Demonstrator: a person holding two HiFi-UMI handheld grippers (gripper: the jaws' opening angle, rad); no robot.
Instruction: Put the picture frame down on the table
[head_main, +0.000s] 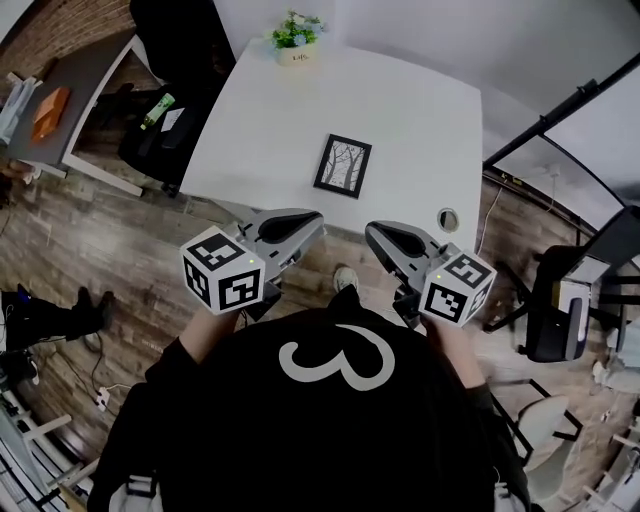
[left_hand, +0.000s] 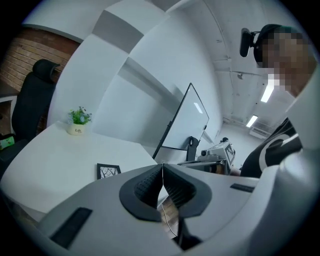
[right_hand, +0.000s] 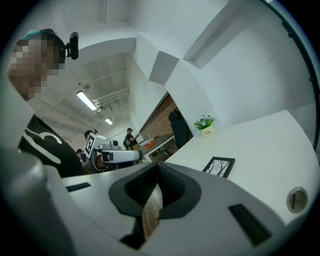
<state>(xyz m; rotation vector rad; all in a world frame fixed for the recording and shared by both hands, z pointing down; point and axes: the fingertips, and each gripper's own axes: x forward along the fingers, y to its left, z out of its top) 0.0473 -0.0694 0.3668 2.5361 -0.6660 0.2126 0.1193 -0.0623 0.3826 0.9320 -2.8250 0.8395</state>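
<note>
A black picture frame (head_main: 343, 166) with a drawing of bare trees lies flat on the white table (head_main: 400, 120), near its front edge. The same picture frame (left_hand: 108, 170) shows small in the left gripper view, and as the picture frame (right_hand: 219, 166) in the right gripper view. My left gripper (head_main: 318, 216) is held off the table's front edge, shut and empty. My right gripper (head_main: 371, 231) is beside it, also shut with nothing between its fingers. Both grippers are well short of the frame.
A small potted plant (head_main: 297, 38) stands at the table's far edge. A round cable hole (head_main: 448, 219) sits in the near right corner. A black chair (head_main: 165, 130) and a side desk (head_main: 75, 90) are at the left, a whiteboard (left_hand: 186, 120) and office gear at the right.
</note>
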